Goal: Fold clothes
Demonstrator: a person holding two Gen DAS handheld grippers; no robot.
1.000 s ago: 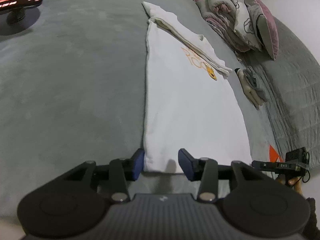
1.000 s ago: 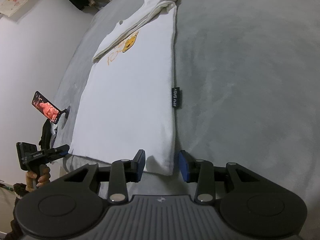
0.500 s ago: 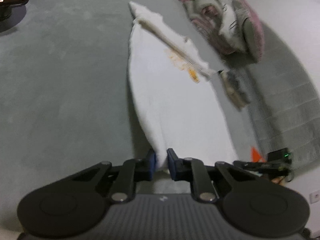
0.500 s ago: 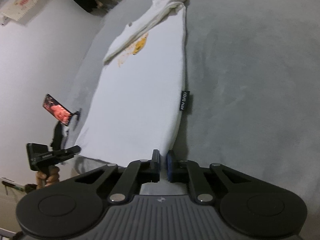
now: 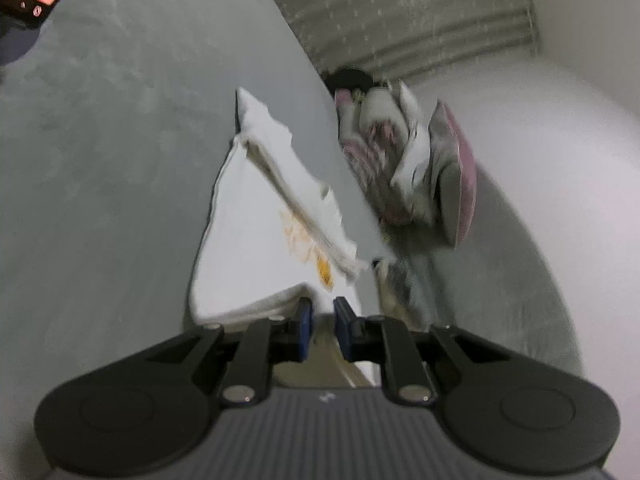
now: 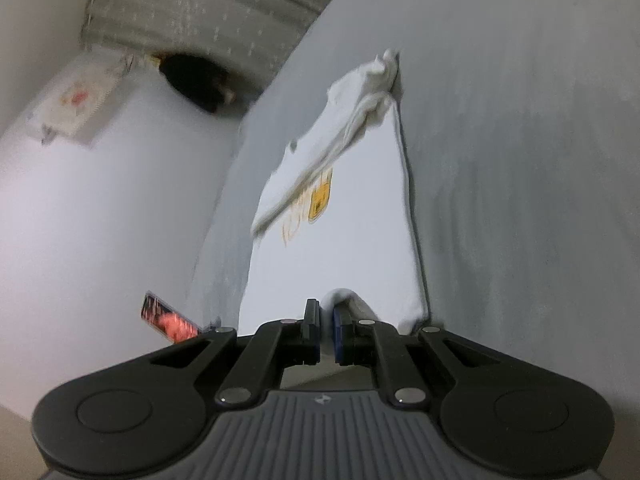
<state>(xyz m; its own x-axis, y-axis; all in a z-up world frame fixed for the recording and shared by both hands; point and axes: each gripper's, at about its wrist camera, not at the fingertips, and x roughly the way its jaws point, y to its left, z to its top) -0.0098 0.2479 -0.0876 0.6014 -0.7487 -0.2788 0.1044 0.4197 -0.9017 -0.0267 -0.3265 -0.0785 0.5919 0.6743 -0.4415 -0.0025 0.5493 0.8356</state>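
With left gripper (image 5: 320,312) and right gripper (image 6: 326,314) each clamped on a hem corner of the white T-shirt (image 6: 352,224) stretching ahead of the fingers across the grey bed (image 6: 520,160), lift evenly, keep hem taut, carry toward collar.

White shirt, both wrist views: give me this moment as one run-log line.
step: hem lift | left claw: shut on white shirt hem | right claw: shut on hem | far end: on grey bed
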